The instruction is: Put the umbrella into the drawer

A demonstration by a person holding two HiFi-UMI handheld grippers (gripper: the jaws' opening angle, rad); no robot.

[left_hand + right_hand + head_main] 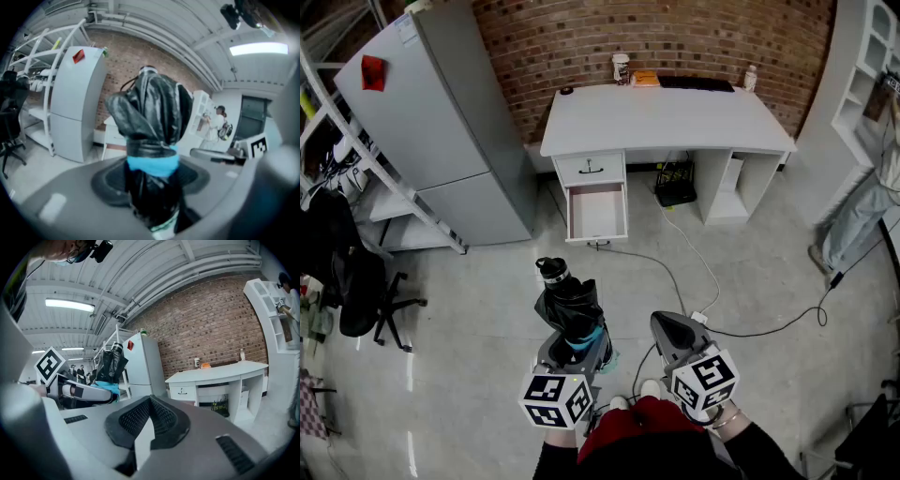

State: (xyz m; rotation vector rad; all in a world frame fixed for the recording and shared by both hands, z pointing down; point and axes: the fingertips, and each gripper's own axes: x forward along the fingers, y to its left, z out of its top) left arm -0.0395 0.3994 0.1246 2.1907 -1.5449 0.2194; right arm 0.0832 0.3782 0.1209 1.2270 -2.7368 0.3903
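One tall grey fridge (441, 112) stands left of the white desk (666, 117), whose lower drawer (596, 214) is pulled open toward the person. An office chair (375, 300) sits well off to the left. A loose cable (649, 257) trails over the floor from just below the drawer toward the grippers. The folded black umbrella (572, 305) stands upright, clamped in the left gripper (574, 349), well apart from the drawer. The right gripper (673, 330) is pinched together, holding nothing.
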